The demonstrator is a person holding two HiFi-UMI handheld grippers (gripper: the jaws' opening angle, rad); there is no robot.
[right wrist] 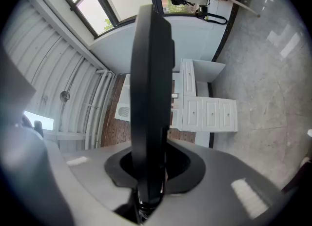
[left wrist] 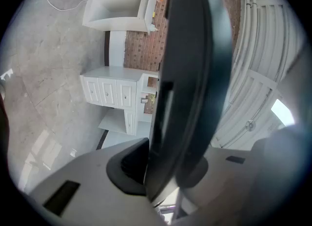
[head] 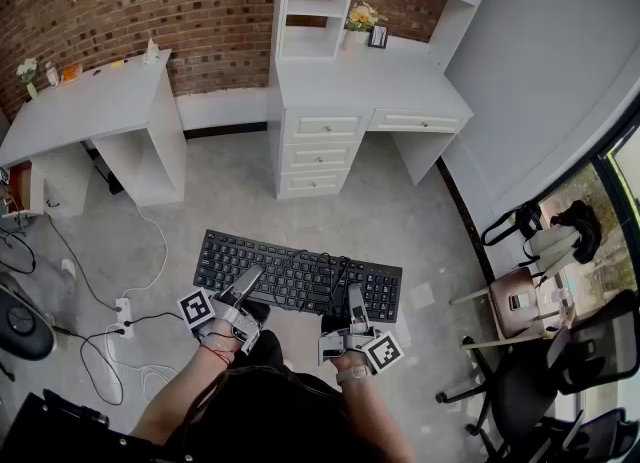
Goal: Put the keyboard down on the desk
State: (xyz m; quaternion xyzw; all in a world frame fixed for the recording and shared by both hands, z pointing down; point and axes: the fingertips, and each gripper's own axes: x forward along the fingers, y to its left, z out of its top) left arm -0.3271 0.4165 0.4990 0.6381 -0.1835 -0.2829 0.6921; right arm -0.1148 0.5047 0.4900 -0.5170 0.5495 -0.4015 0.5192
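simply a flat black keyboard (head: pixel 297 275), full-width, many small keys

Soft daylight from the window (right wrist: pixel 122 0) fills the room; fisheye edges curve and darken, and the near keyboard (right wrist: pixel 151 73) blurs.

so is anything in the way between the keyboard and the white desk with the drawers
Nothing visible. Only bare floor lies between the held keyboard and the desk ahead. The front of the desk's top is bare; the flowers and a small frame sit at the back.
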